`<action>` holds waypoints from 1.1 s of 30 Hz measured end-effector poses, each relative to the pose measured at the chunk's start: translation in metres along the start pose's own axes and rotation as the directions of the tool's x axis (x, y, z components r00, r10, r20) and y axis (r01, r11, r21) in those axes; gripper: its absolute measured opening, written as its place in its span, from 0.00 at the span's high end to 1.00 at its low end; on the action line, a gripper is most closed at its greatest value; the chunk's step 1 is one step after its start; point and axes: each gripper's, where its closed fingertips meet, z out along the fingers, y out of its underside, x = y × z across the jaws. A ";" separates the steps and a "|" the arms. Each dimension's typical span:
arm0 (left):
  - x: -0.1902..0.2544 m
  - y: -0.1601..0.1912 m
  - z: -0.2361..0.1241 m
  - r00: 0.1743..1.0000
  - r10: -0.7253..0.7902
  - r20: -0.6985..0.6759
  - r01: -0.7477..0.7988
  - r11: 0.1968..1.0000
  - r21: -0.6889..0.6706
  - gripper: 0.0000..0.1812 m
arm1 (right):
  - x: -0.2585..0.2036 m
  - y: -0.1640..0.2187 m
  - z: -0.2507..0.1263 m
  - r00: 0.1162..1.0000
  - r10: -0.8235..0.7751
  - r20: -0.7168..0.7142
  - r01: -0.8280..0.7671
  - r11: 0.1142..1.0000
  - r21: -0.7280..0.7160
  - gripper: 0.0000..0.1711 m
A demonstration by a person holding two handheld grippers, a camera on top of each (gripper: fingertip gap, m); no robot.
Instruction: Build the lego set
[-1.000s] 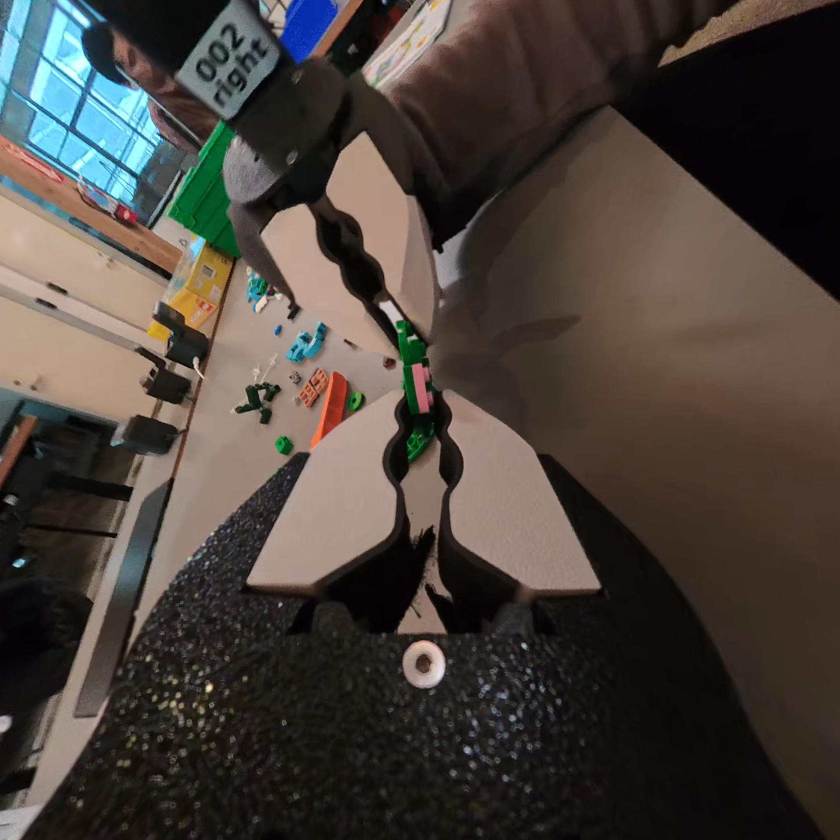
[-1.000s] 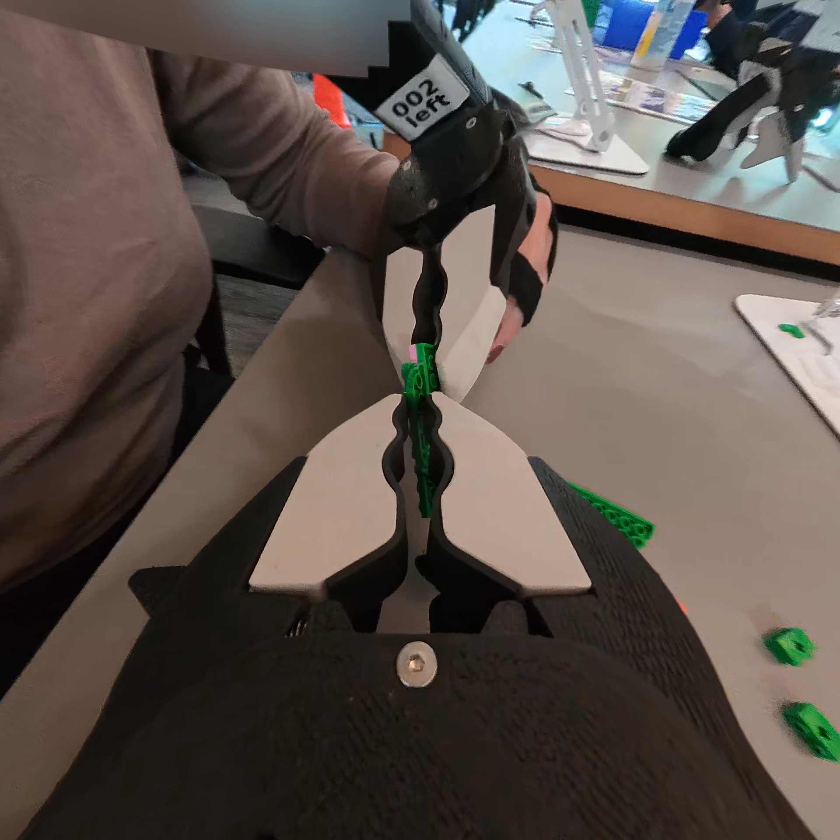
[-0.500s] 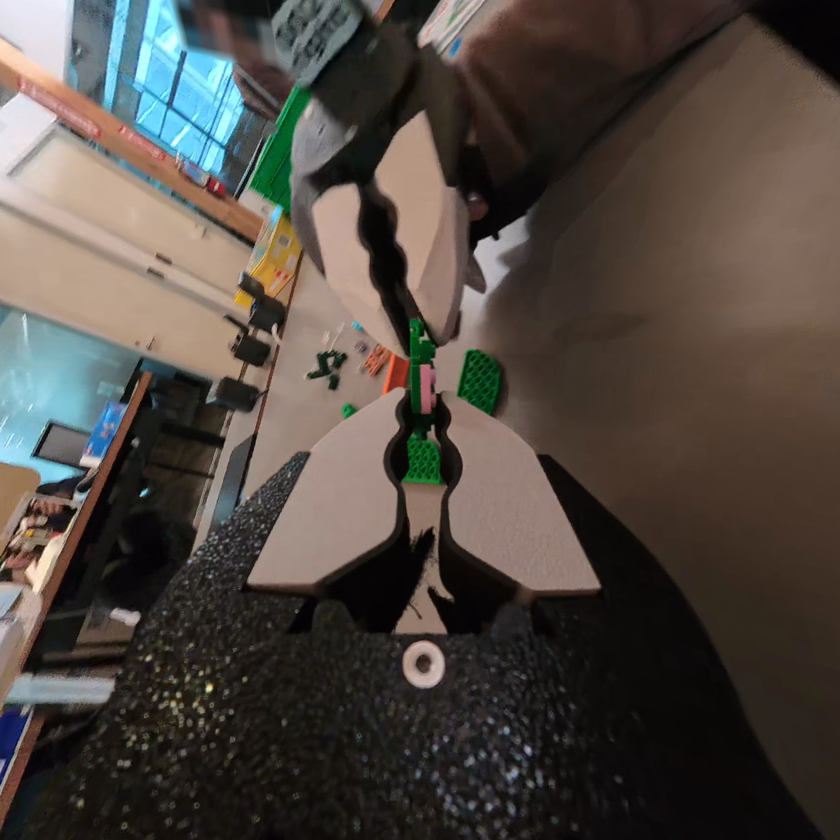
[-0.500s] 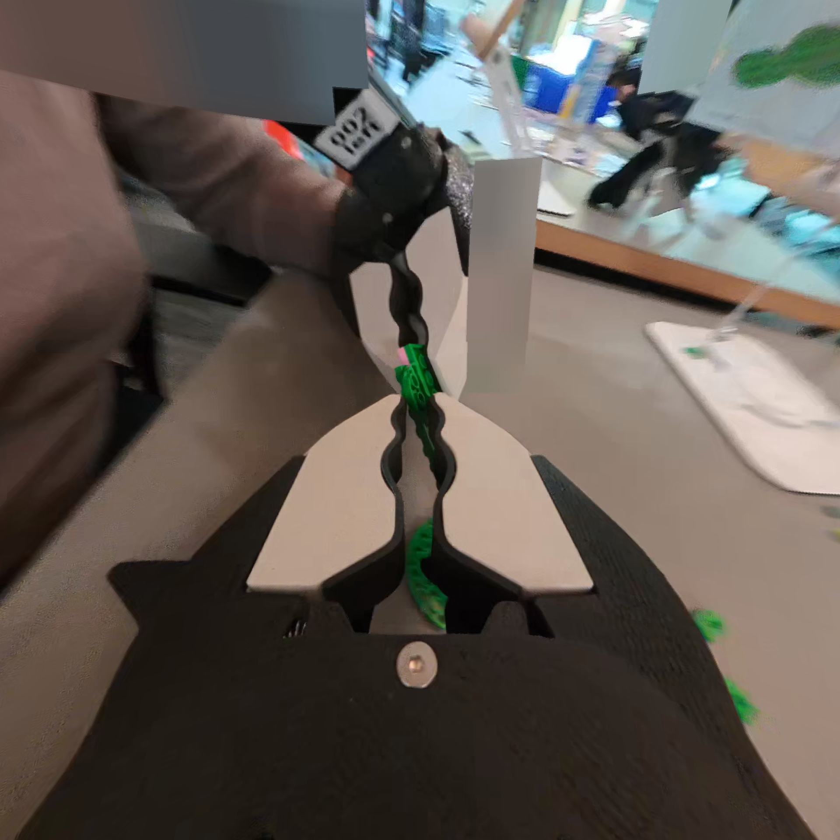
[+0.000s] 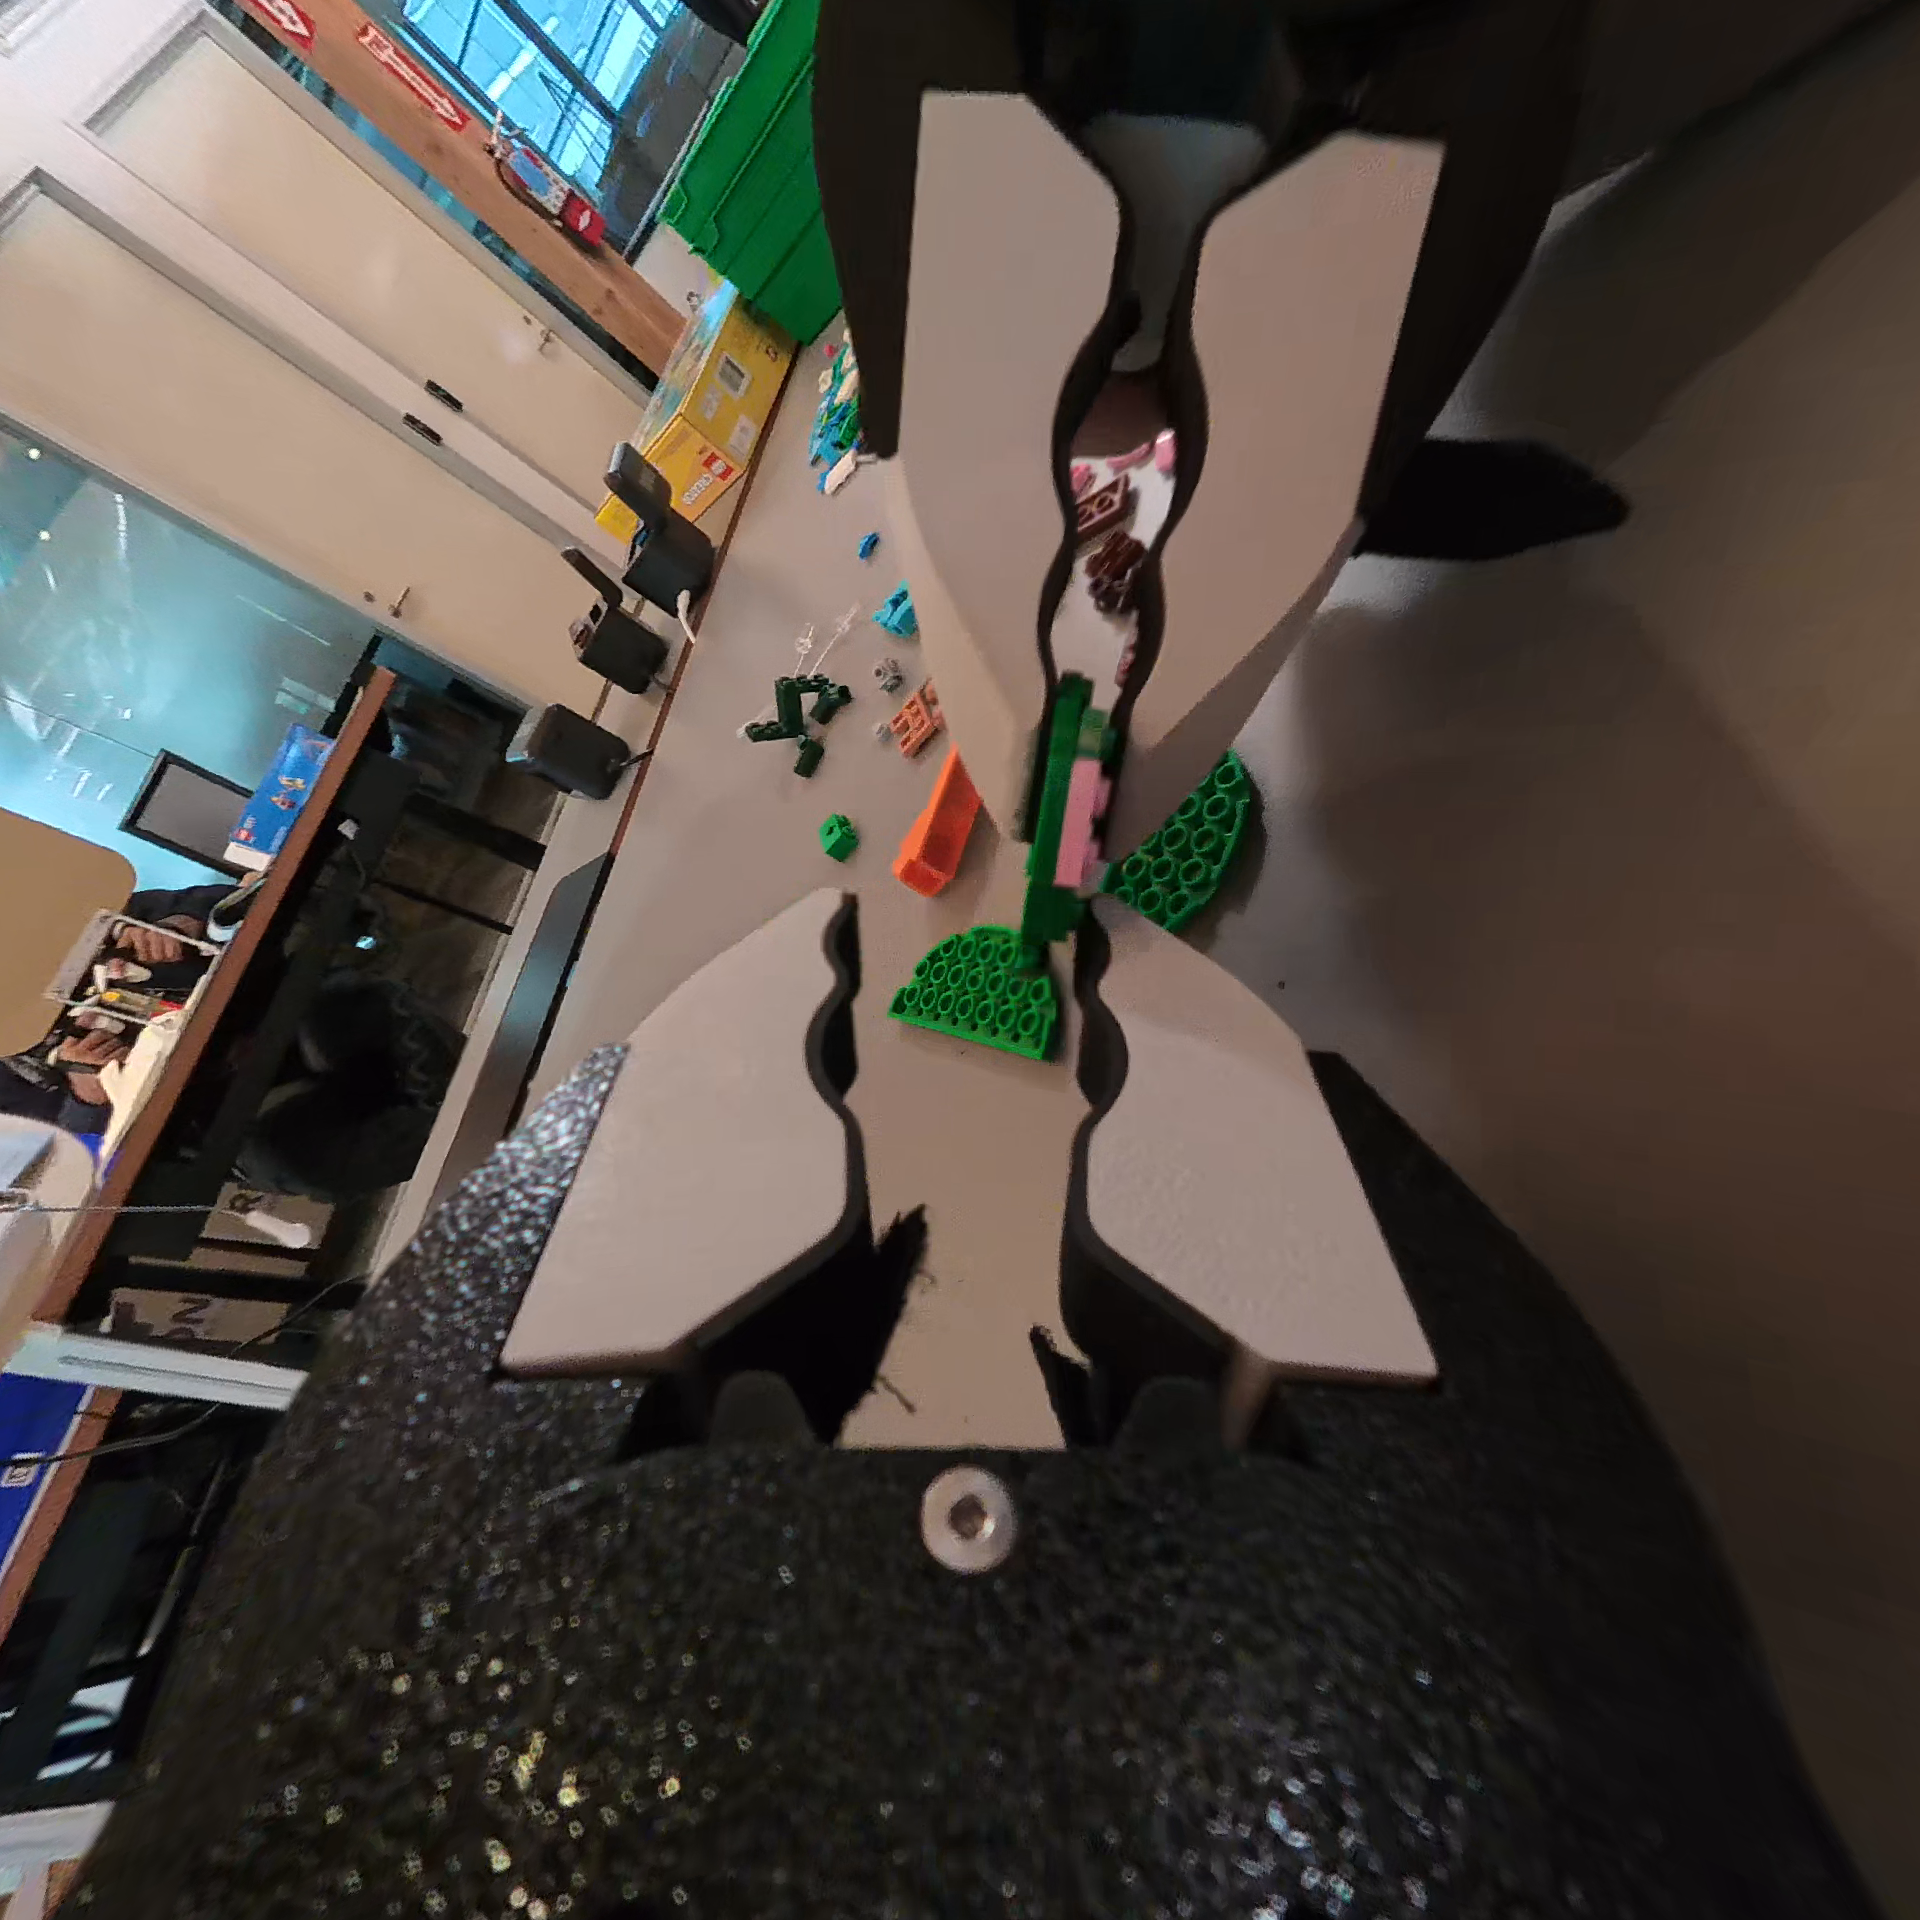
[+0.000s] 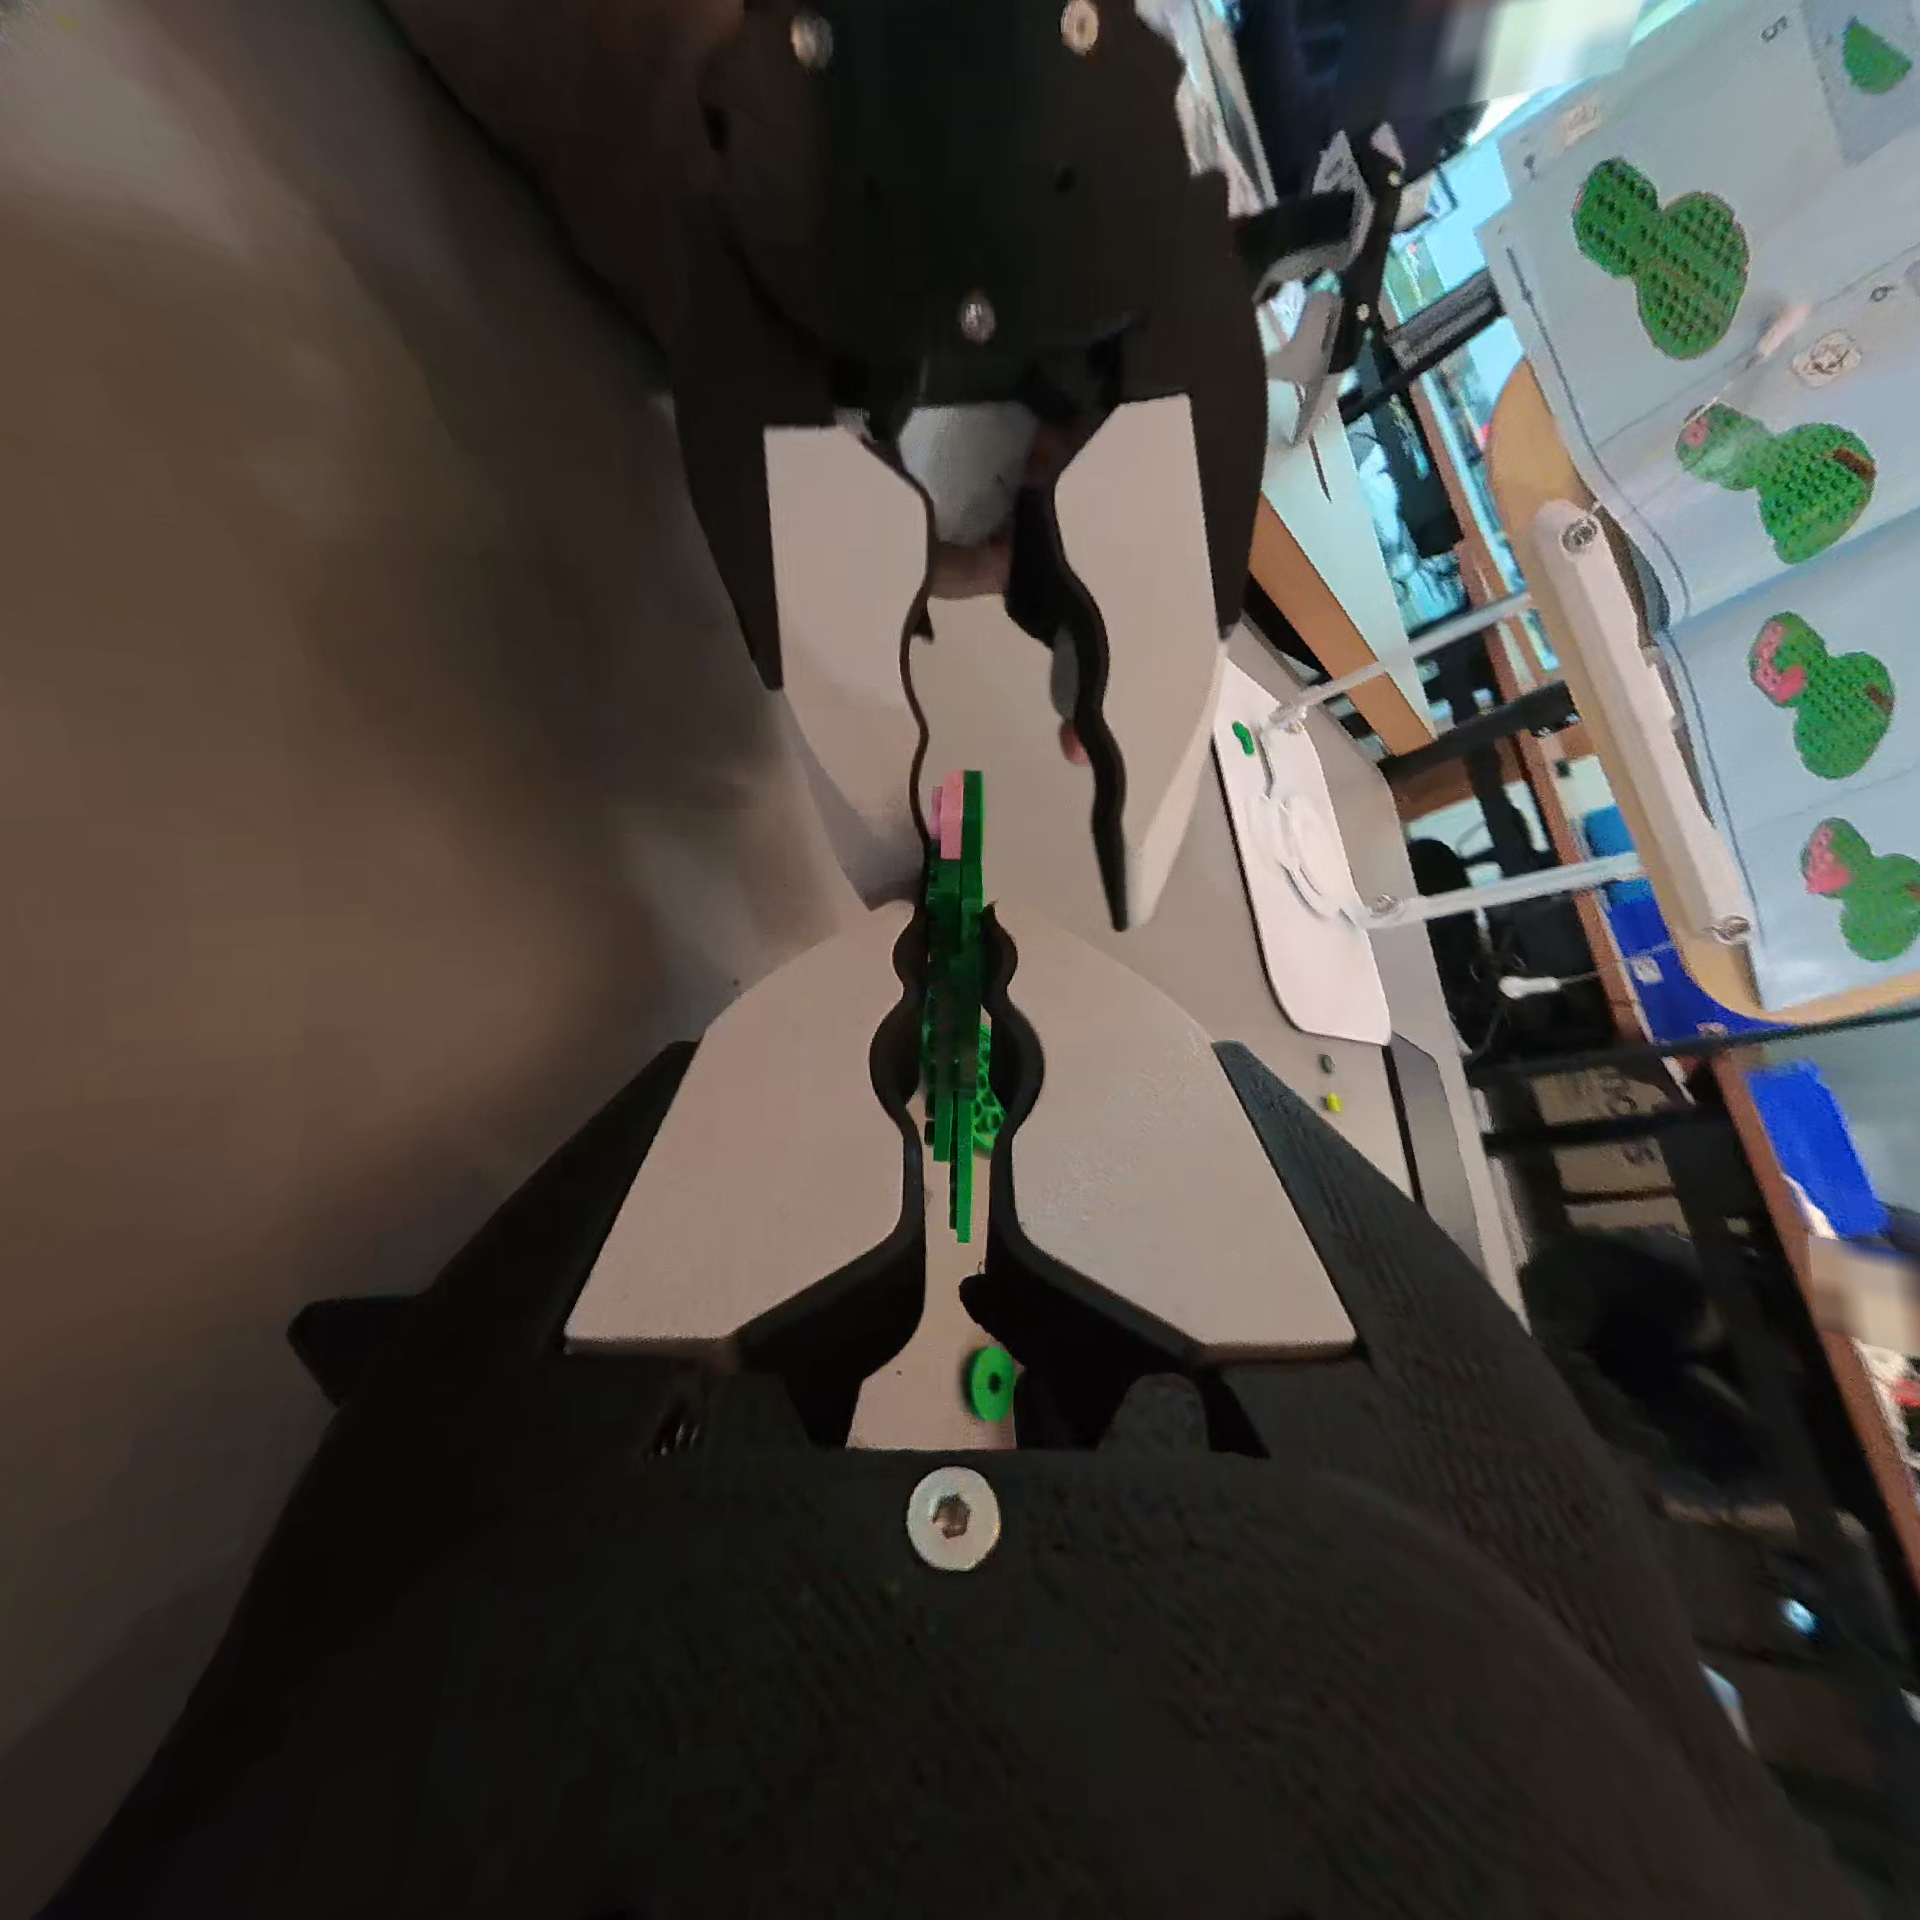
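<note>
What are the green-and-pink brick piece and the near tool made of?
Brick piece: likely hard, glossy moulded plastic, judging by its crisp edges. Left tool: black housing looks like rough, speckled printed plastic; its fingers are matte pale grey, material unclear.

Your two grippers face each other tip to tip. Your left gripper (image 5: 961, 935) has its jaws spread wide apart, with nothing pinched between them. Your right gripper (image 6: 951, 920) has its jaws closed tight on a thin green and pink piece, which sticks out past their tips toward the opposite jaws.
</note>
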 end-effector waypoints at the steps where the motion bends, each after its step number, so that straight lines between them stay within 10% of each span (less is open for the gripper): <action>1: 0.001 0.001 0.001 1.000 0.007 0.004 -0.007 1.000 -0.002 0.77 | -0.001 -0.003 -0.002 1.000 0.004 0.012 -0.004 1.000 0.025 0.96; 8: 0.003 0.002 0.008 0.991 0.111 0.080 -0.107 0.993 -0.050 0.95 | 0.011 0.000 -0.003 0.996 -0.020 -0.089 0.019 1.000 -0.010 0.94; 16: -0.006 0.040 0.010 0.965 0.247 0.086 -0.202 0.912 -0.356 0.96 | 0.022 0.039 0.014 0.966 -0.183 -0.182 0.083 0.888 -0.453 0.83; 33: -0.007 0.028 0.002 0.947 0.319 0.047 -0.294 0.914 -0.280 0.96 | 0.016 0.029 0.010 0.926 -0.354 -0.134 0.268 0.864 -0.427 0.96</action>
